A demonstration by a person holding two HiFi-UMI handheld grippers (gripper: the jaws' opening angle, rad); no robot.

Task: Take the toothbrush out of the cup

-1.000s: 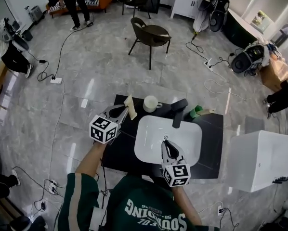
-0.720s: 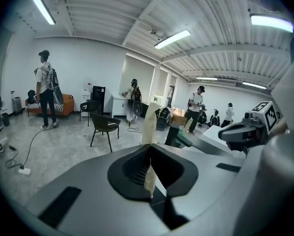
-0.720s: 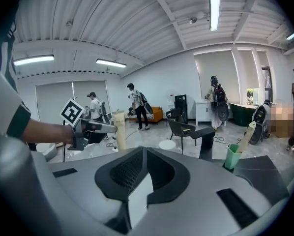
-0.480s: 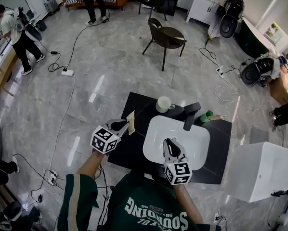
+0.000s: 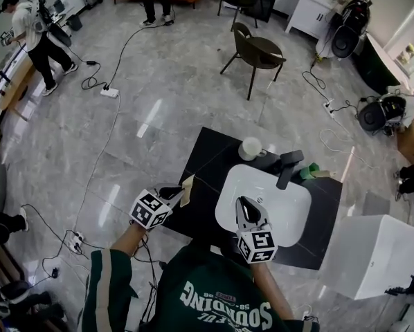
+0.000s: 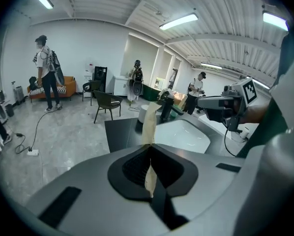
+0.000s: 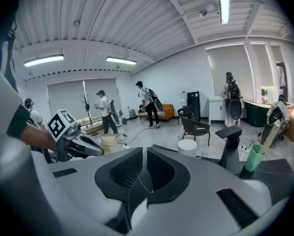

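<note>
A: Left gripper [image 5: 178, 192], how were the jaws?
B: Pressed together on the toothbrush [image 5: 187, 188]. It was flat and cream-coloured. One part stuck out past the tips and the rest ran back between the jaws.
A: Where was it relative to the cups?
B: Out of both. It was held at the near left edge of the dark counter [image 5: 208, 163], well apart from the white mug [image 5: 249, 148] at the back. The green cup [image 5: 308, 173] was further off, on the other side of the black tap [image 5: 290, 169].
A: Anything in the green cup?
B: A pale stick [image 7: 270, 131] leaned out of it to the right, couldn't tell what it was.
A: Right gripper [image 5: 242, 204]?
B: Jaws closed on each other with nothing between them. It hung over the white basin [image 5: 293, 216], pointing toward the tap.
A: Anything else?
B: A dark chair [image 5: 257, 50] stood on the grey floor beyond the counter
</note>
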